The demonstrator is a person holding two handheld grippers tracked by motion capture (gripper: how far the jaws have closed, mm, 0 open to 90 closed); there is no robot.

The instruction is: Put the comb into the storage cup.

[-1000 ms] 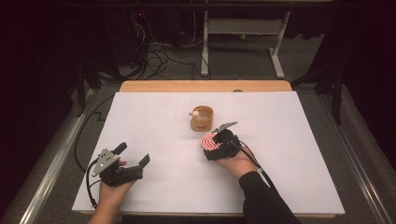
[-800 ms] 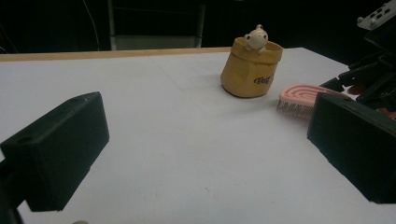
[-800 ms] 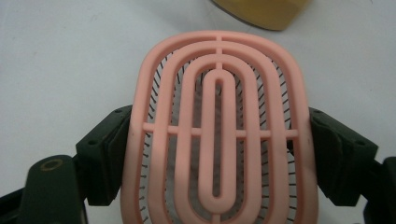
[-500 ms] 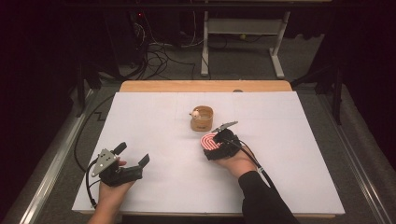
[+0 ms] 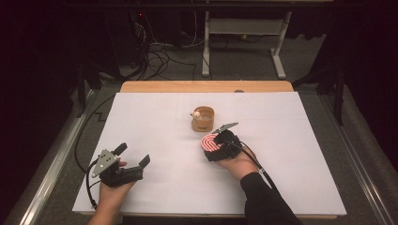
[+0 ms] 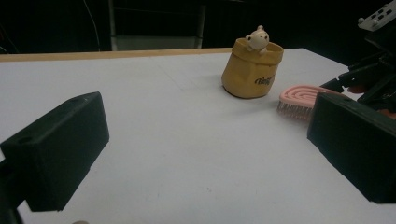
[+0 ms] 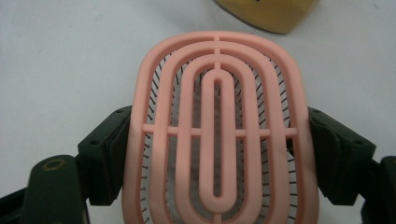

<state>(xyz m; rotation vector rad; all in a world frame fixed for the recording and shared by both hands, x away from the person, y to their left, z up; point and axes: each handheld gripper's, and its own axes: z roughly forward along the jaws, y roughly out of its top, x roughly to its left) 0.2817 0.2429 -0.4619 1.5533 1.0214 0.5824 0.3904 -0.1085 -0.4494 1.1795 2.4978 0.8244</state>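
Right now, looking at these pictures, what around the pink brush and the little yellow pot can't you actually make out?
- Pink brush, right gripper view: its near end is cut off by the bottom edge.
- Yellow pot, left gripper view: the lettering on its side is too small to read; its wall hides the inside.
- Small figure on the pot's rim, high view: too small to identify.
- Right gripper, high view: the brush covers its jaws.

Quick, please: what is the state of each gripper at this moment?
Left gripper: open, holding nothing.
Right gripper: closed on the pink oval plastic brush with thin bristles.
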